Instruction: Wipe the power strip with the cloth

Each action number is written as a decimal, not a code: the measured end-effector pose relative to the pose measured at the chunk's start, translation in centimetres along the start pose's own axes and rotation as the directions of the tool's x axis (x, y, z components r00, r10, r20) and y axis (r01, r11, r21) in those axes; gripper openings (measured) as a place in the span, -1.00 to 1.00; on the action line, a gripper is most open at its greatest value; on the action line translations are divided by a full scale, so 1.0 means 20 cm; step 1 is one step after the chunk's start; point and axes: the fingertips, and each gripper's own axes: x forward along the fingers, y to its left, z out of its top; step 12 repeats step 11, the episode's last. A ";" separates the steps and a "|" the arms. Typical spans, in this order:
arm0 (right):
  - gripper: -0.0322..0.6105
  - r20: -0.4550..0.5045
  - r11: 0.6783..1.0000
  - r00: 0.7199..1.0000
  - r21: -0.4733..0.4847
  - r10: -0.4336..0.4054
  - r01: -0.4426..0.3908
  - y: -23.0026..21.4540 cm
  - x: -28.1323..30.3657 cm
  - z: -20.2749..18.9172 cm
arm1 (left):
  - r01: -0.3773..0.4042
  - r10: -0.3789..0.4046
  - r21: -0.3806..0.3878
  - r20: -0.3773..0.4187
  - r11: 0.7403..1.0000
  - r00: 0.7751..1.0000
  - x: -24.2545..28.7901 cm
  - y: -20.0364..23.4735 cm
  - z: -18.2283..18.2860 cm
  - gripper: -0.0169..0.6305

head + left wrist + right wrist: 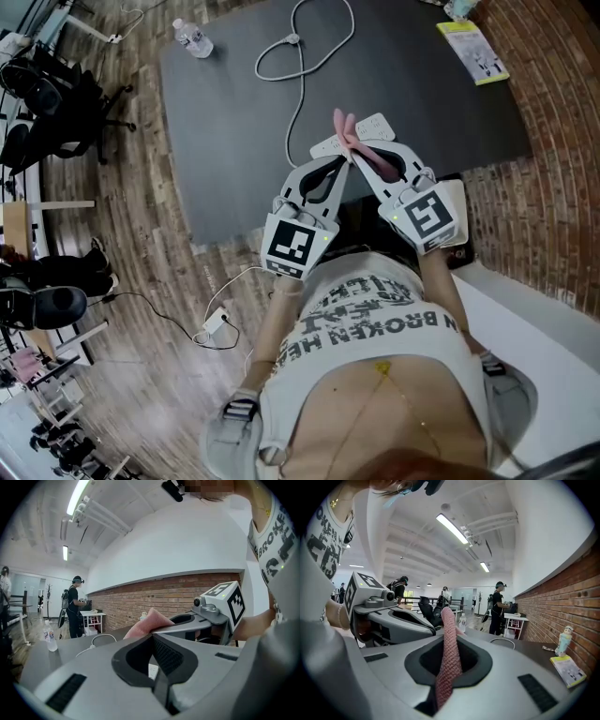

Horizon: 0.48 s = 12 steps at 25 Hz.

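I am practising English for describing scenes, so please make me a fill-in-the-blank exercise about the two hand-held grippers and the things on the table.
1. The right hand-held gripper is shut on a pink ____.
2. The left hand-held gripper has its jaws ____ (open/shut), with nothing between them.
3. The white power strip lies on the dark ____.
4. A clear plastic ____ is at the far left corner.
Missing words: cloth; shut; table; bottle.

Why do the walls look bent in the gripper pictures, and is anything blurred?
Left gripper view: the wide-angle lens bows the brick wall, corners go black. Right gripper view: ceiling light strips curve likewise; the pink cloth is sharp. Head view: evenly lit, sharp.
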 end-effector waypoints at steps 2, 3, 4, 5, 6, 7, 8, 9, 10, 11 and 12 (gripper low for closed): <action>-0.85 -0.001 1.000 1.000 -0.001 -0.003 0.003 0.00 -0.01 0.00 | 0.001 -0.001 0.006 0.000 1.000 1.000 0.00 -0.01 0.00 -0.92; -0.85 -0.001 1.000 1.000 -0.001 -0.004 0.004 0.00 -0.02 0.00 | 0.001 -0.001 0.009 0.001 1.000 1.000 0.00 -0.02 0.01 -0.92; -0.85 -0.001 1.000 1.000 -0.001 -0.005 0.005 0.01 -0.02 0.00 | 0.002 -0.002 0.011 0.001 1.000 1.000 -0.01 -0.03 0.01 -0.92; -0.85 0.000 1.000 1.000 0.000 -0.005 0.005 0.01 -0.03 -0.01 | 0.003 -0.003 0.012 0.002 1.000 1.000 -0.01 -0.03 0.01 -0.92; -0.85 0.000 1.000 1.000 0.001 -0.006 0.006 0.01 -0.03 -0.01 | 0.003 -0.003 0.012 0.002 1.000 1.000 -0.01 -0.04 0.01 -0.92; -0.85 0.000 1.000 1.000 0.002 -0.006 0.006 0.02 -0.04 -0.01 | 0.002 -0.002 0.013 0.002 1.000 1.000 -0.01 -0.04 0.01 -0.92; -0.85 0.000 1.000 1.000 0.002 -0.006 0.006 0.02 -0.04 -0.01 | 0.001 -0.001 0.016 0.001 1.000 1.000 -0.02 -0.05 0.01 -0.92; -0.85 0.001 1.000 1.000 0.003 -0.007 0.007 0.02 -0.04 -0.01 | 0.000 0.000 0.018 0.001 1.000 1.000 -0.02 -0.05 0.01 -0.92; -0.85 0.001 1.000 1.000 0.003 -0.007 0.007 0.03 -0.05 -0.01 | -0.002 0.002 0.020 0.000 1.000 1.000 -0.02 -0.05 0.00 -0.92; -0.85 0.001 1.000 1.000 0.003 -0.007 0.007 0.03 -0.05 -0.01 | -0.004 0.004 0.022 0.000 1.000 1.000 -0.03 -0.06 0.00 -0.92; -0.85 0.001 1.000 1.000 0.003 -0.007 0.007 0.03 -0.05 -0.01 | -0.004 0.004 0.022 0.000 1.000 1.000 -0.03 -0.06 0.00 -0.92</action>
